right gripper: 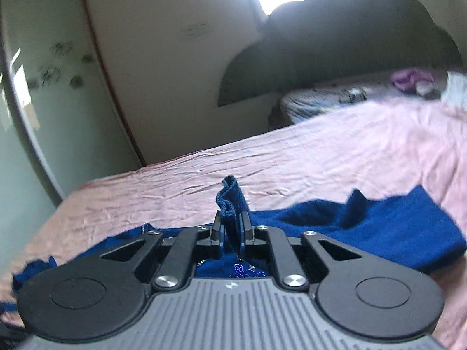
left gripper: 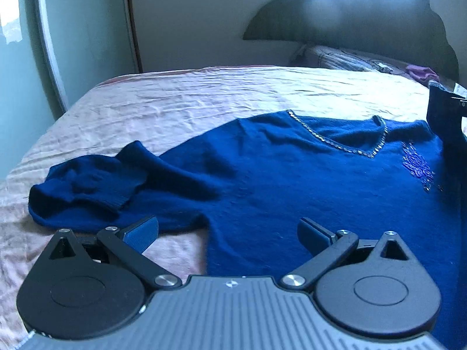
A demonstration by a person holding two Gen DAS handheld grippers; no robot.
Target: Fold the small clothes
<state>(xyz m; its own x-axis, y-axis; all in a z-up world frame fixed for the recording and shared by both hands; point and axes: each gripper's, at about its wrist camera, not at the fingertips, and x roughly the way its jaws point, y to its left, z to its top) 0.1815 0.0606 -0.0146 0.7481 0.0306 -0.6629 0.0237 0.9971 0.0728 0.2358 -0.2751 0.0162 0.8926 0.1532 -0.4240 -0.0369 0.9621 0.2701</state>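
We see a dark blue knit sweater (left gripper: 292,180) spread front-up on a bed covered by a wrinkled pink bedspread (left gripper: 175,102). Its V-neck is edged with a silvery beaded trim (left gripper: 344,145), and a patch of purple embroidery (left gripper: 417,166) sits on the chest towards the right of the left wrist view. The sleeve (left gripper: 87,192) on the left side of that view is bent back on itself, its ribbed cuff lying on top of the fabric. Our left claw (left gripper: 227,230) hangs just above the sweater's lower body with its jaws spread wide and nothing between them; one blue pad sits over the edge where sweater meets bedspread, the other over the knit. Our right claw (right gripper: 232,230) has its jaws pinched nearly together on a fold of the sweater (right gripper: 379,227), and a small ribbed edge of that cloth (right gripper: 230,195) pokes up above the fingertips. The fabric behind it is lifted into a ridge, while the rest stays on the bedspread (right gripper: 292,157). At the head of the bed we make out a dark, curved headboard (left gripper: 350,17), a patterned pillow (left gripper: 344,58) and a small purple garment (left gripper: 420,73).
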